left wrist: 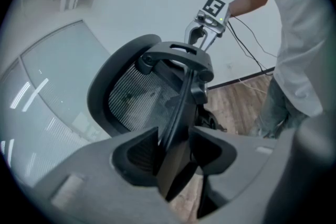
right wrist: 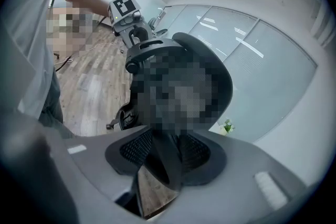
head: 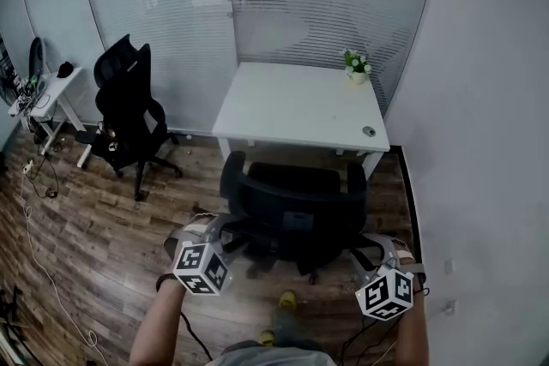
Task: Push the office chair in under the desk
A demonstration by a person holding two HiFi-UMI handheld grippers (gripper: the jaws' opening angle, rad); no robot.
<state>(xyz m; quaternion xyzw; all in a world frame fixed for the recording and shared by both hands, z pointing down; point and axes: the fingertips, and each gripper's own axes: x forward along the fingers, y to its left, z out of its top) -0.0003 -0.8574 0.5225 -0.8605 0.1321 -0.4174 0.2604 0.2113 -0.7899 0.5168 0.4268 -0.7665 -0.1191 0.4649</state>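
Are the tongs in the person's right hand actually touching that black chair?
Touching. The right gripper view shows the right tongs closed on the backrest edge of the office chair, with no gap.

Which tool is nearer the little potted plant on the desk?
Right. The right tool grips the chair on the side toward the plant; the left tool grips its opposite side.

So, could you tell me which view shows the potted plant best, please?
The head view: the potted plant stands clearly on the desk's far right corner. The right gripper view shows it only as a tiny speck past the chair; the left gripper view misses it.
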